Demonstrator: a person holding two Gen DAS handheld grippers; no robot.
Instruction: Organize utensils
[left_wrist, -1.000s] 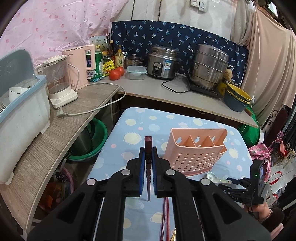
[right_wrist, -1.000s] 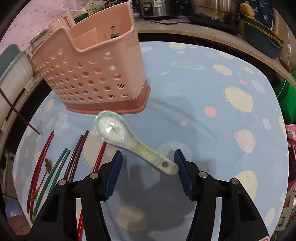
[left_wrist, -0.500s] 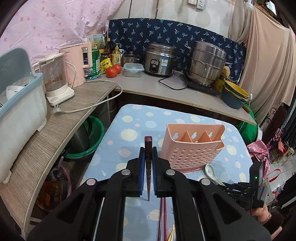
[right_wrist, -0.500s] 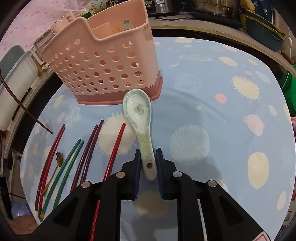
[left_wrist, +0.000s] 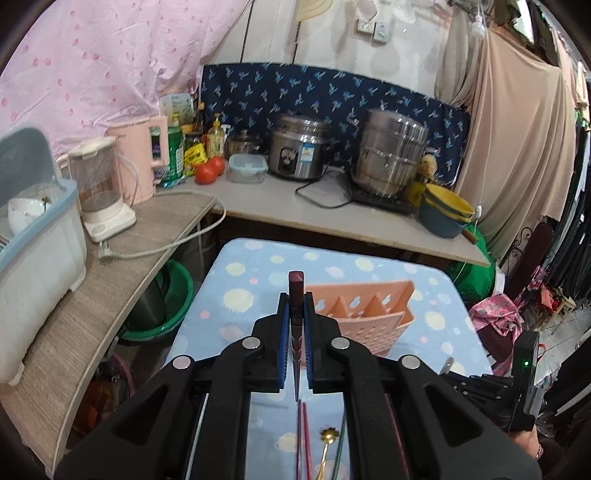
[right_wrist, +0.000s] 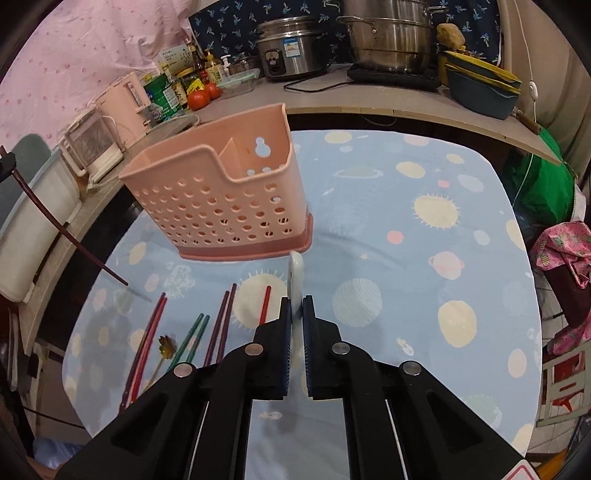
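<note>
A pink perforated utensil basket (right_wrist: 218, 199) with dividers stands on the blue patterned table (right_wrist: 424, 258); it also shows in the left wrist view (left_wrist: 365, 314). My left gripper (left_wrist: 296, 325) is shut on a dark brown chopstick (left_wrist: 296, 295), held above the table left of the basket. My right gripper (right_wrist: 295, 317) is shut on the handle of a white ceramic spoon (right_wrist: 296, 277), lifted edge-on in front of the basket. Several red, green and dark chopsticks (right_wrist: 192, 332) and a small gold spoon (right_wrist: 166, 347) lie on the cloth to the left.
A counter (left_wrist: 280, 203) behind the table holds a rice cooker (left_wrist: 299, 151), steel pot (left_wrist: 391, 162), kettle (left_wrist: 144, 162), blender (left_wrist: 99, 188) and bowls (left_wrist: 443, 214). A white dish bin (left_wrist: 33, 236) stands at left. A green basin (left_wrist: 173, 295) sits below.
My right gripper closed on the spoon's handle and lifted it off the cloth, turning it edge-on. My left gripper rose higher with the chopstick still held.
</note>
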